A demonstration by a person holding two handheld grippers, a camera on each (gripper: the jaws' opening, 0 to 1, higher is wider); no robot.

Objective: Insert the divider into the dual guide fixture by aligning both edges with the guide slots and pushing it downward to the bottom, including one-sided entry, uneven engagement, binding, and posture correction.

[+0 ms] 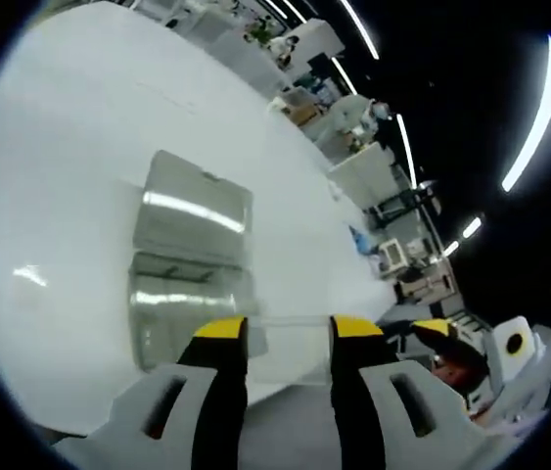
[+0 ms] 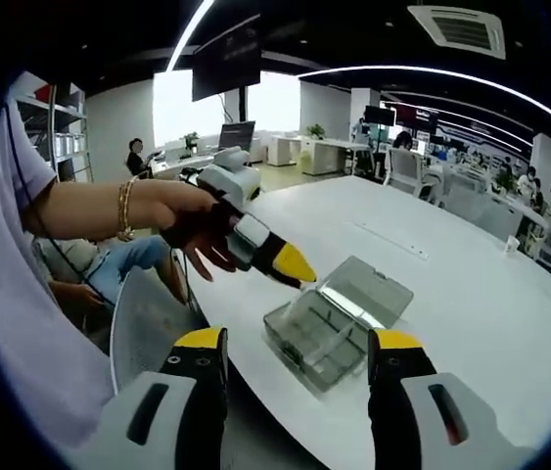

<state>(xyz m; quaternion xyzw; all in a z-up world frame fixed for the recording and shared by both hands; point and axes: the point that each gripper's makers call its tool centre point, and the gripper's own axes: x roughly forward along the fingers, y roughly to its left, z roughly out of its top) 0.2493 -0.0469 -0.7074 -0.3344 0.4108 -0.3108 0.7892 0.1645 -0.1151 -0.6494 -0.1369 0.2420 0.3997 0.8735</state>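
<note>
A clear plastic fixture box (image 1: 182,318) lies on the white table (image 1: 69,176) with its lid (image 1: 195,211) flipped open. My left gripper (image 1: 289,329) hovers at the box's near side, its yellow-tipped jaws closed on a thin transparent divider (image 1: 289,348) spanning the gap. In the right gripper view the same box (image 2: 316,341) shows inner compartments and sits near the table edge, lid (image 2: 371,290) open behind it. A hand (image 2: 172,217) holds the left gripper (image 2: 293,264) just above the box's left end. My right gripper (image 2: 298,345) stands open, short of the box, nothing in it.
The table edge (image 2: 218,323) runs just left of the box, with a grey chair back (image 2: 148,323) below it. A person's sleeve (image 2: 16,323) is at far left. The right gripper (image 1: 434,329) shows beyond the table edge. Desks and seated people are far behind.
</note>
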